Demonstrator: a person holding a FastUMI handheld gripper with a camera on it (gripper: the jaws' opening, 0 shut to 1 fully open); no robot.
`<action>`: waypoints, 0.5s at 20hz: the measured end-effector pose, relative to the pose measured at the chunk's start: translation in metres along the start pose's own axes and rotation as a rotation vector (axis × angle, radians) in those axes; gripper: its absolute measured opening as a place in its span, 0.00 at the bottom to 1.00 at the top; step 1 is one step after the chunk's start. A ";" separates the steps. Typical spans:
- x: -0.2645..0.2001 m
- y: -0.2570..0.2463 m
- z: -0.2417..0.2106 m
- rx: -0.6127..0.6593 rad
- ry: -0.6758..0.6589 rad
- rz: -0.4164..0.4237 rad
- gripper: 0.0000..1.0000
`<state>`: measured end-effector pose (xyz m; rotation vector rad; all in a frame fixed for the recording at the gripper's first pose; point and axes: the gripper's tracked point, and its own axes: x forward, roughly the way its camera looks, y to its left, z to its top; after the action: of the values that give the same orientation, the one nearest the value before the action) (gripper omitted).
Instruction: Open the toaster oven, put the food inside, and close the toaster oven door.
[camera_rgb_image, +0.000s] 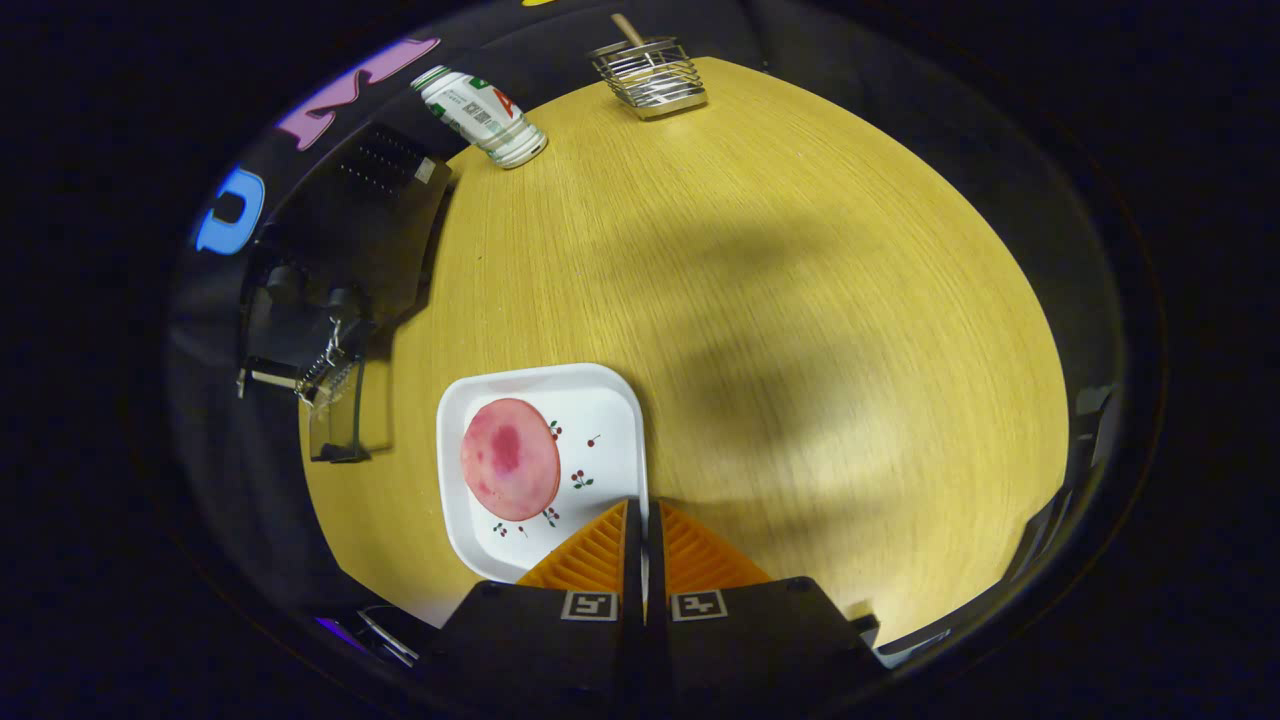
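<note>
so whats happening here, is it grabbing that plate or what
A person's handheld gripper is pinching the near rim of the white plate, its fingers almost closed on the edge. A round pink slice of food lies on the plate. The plate sits on the wooden table, and the black toaster oven stands off to the left with its door open. A can and a wire holder stand at the table's far edge.

My gripper (640, 520) has two fingers with lines of little ridges down their sides. They press together with just a thin dark line between them. Behind each finger sits a black block with a square black-and-white sticker.
</note>
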<state>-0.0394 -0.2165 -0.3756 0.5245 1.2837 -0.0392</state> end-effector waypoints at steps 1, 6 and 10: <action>-0.004 0.008 -0.004 0.047 -0.010 0.028 0.05; -0.019 0.038 -0.026 0.136 -0.080 0.100 0.05; -0.034 0.065 -0.048 0.246 -0.117 0.166 0.05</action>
<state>-0.0724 -0.1491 -0.3308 0.8270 1.1239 -0.0888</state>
